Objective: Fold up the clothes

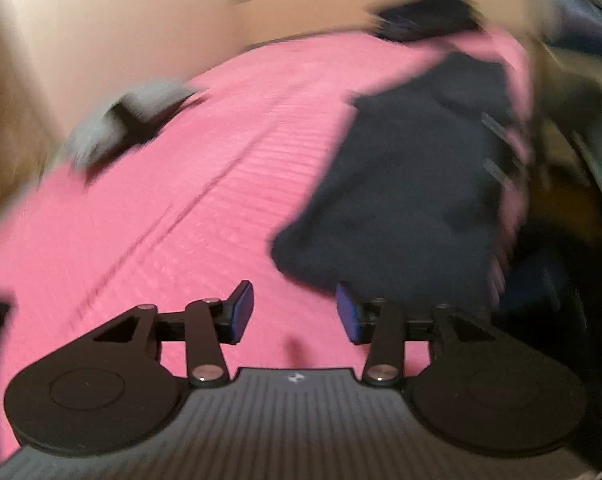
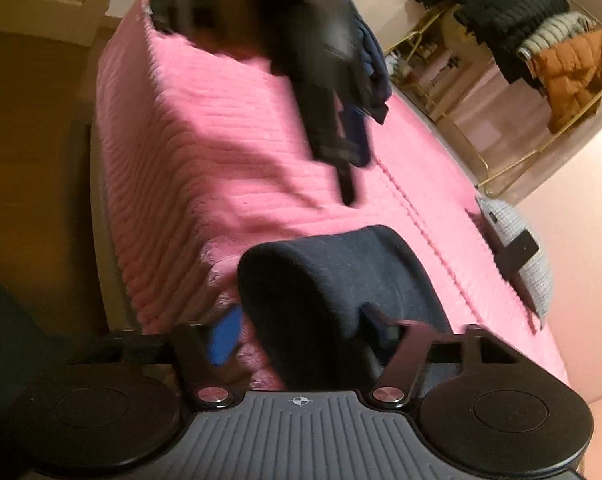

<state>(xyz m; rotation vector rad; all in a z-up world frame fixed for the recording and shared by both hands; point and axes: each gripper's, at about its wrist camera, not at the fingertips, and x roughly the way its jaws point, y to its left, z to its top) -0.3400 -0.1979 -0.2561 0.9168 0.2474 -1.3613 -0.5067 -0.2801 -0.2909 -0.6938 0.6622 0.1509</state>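
A dark navy garment (image 1: 405, 184) lies on a pink ribbed bedspread (image 1: 205, 184), up and to the right of my left gripper (image 1: 295, 312). The left gripper is open and empty, its blue pads apart over the bedspread. In the right wrist view the same kind of navy cloth (image 2: 333, 280) lies bunched between the fingers of my right gripper (image 2: 301, 336). Its jaws stand wide apart around the cloth, and whether they press on it is hidden. The left gripper (image 2: 321, 92) appears blurred above the bedspread (image 2: 221, 152).
A grey knitted item with a black block on it (image 2: 517, 248) lies at the bed's right edge; it also shows in the left wrist view (image 1: 129, 120). More dark clothes (image 2: 369, 64) are piled at the far end. A gold rack with hanging jackets (image 2: 541, 40) stands behind.
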